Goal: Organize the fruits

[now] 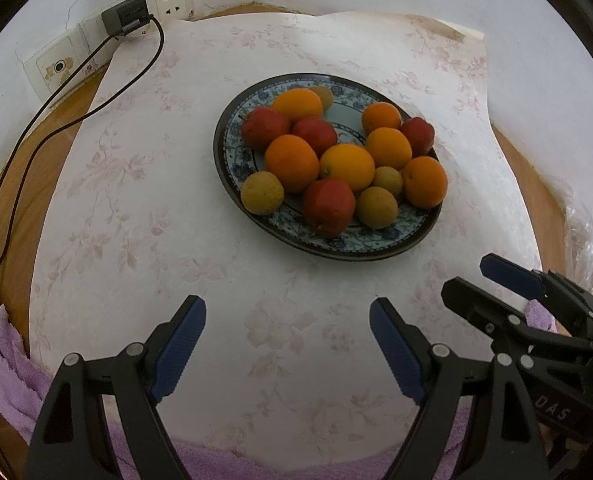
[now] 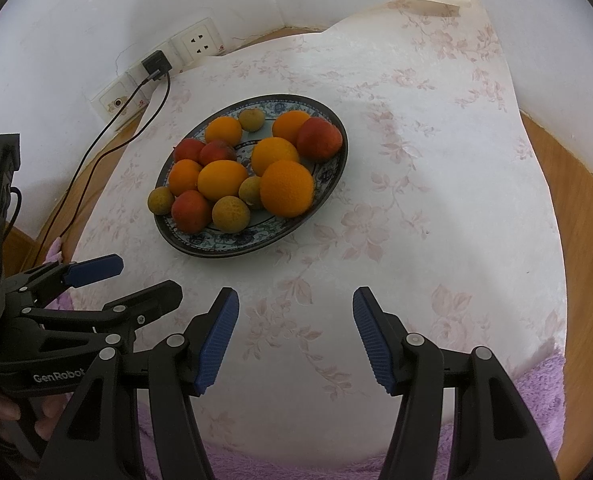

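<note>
A blue-patterned plate (image 1: pixel 232 156) (image 2: pixel 216 250) sits mid-table on a floral cloth. It is heaped with several oranges (image 1: pixel 347 166) (image 2: pixel 286 188), red fruits (image 1: pixel 328 206) (image 2: pixel 319 138) and small yellow-green fruits (image 1: pixel 261 193) (image 2: pixel 231 214). My left gripper (image 1: pixel 287 302) (image 2: pixel 146 274) hovers open over the cloth in front of the plate, with nothing between its blue pads. To its right, my right gripper (image 2: pixel 295 292) (image 1: pixel 468 274) is also open and empty, short of the plate. Neither touches the plate or any fruit.
Wall sockets (image 1: pixel 172 0) and a plugged-in charger (image 1: pixel 124 16) with a black cable trailing down the left side stand behind the table. A purple towel (image 1: pixel 4 360) lies along the near edge. Bare wooden tabletop (image 2: pixel 584 200) shows at both sides, and crinkled plastic (image 1: pixel 584 232) at the right.
</note>
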Demonstrator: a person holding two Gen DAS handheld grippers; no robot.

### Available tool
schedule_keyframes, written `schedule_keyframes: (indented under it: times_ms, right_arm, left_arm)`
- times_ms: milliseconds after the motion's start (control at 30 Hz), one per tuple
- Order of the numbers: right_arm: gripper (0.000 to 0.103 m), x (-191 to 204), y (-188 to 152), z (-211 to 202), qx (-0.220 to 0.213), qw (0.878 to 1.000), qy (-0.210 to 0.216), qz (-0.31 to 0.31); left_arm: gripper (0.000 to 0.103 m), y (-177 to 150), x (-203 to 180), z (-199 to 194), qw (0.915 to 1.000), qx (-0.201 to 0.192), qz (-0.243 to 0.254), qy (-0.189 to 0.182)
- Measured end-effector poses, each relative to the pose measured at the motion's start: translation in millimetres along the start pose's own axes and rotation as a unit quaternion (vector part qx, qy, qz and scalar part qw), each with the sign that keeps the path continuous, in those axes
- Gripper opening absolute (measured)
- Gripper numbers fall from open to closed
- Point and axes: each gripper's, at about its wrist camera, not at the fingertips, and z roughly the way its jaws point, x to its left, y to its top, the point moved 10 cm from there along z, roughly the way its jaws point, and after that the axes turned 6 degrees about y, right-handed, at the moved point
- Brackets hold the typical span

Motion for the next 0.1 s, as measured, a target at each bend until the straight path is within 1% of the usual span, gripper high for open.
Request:
schedule_keyframes:
  times_ms: [100]
  right_arm:
    - [0.061,0.6,-0.4,-1.0,-0.001,1.000,0.000,-0.002]
  left_arm:
    - [0.087,-0.4,-1.3,-0.2,1.0000,0.001,-0.001,0.000]
